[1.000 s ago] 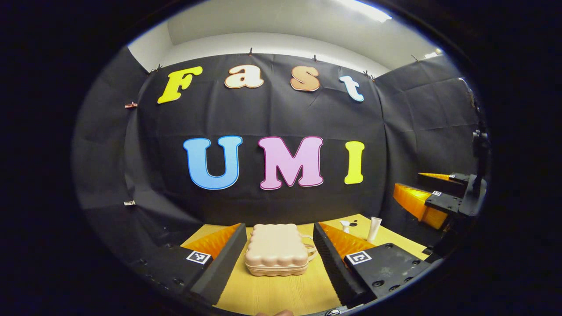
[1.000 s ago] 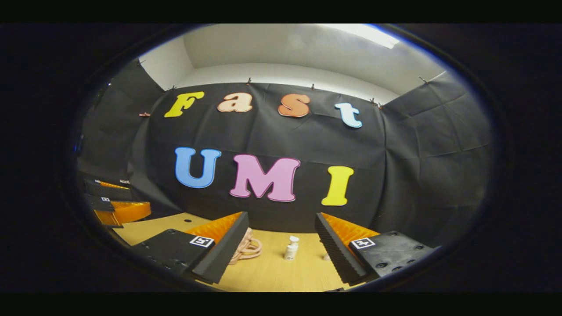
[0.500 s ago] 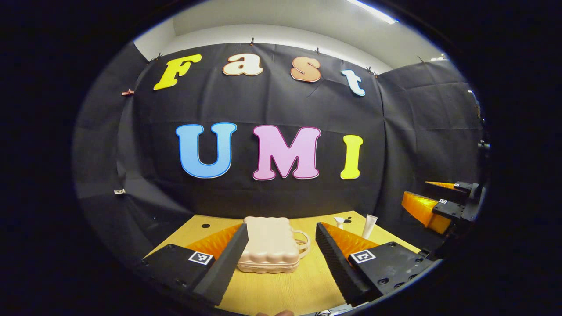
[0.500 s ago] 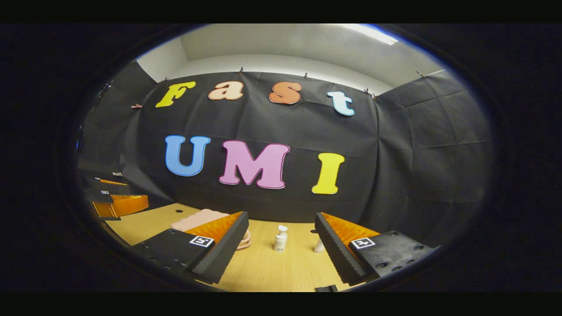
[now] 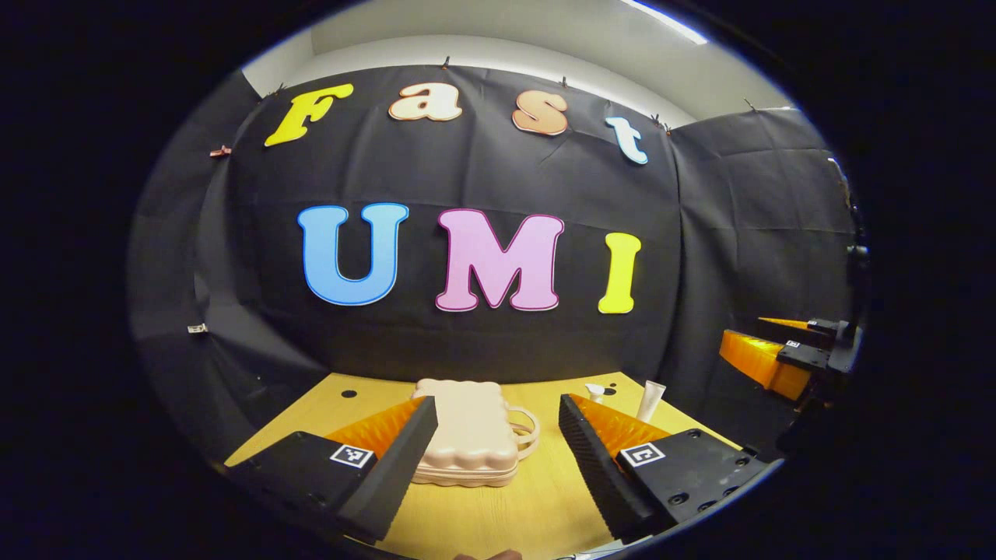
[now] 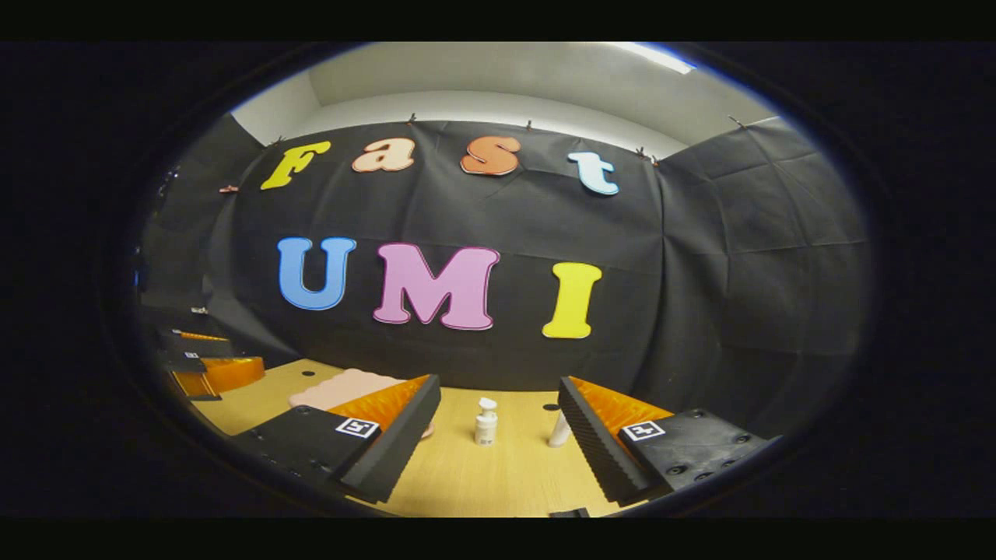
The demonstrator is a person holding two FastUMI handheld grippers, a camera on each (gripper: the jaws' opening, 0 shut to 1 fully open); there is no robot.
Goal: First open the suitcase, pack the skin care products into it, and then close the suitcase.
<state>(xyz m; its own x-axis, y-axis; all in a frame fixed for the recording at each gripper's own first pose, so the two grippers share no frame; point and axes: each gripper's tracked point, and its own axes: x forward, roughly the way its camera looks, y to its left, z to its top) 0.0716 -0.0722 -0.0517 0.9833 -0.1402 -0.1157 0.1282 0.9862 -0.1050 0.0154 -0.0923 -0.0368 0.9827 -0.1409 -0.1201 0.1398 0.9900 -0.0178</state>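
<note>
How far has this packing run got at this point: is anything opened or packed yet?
Nothing looks done. The suitcase lies shut on the table, handle toward the products. In hand: nothing; the left gripper is open and points at the case, and the right gripper is open and faces the pump bottle and tube, both standing on the table. Left: opening, packing both, closing.

one suitcase, one pump bottle, one tube, two hand-held grippers, one table.
</note>
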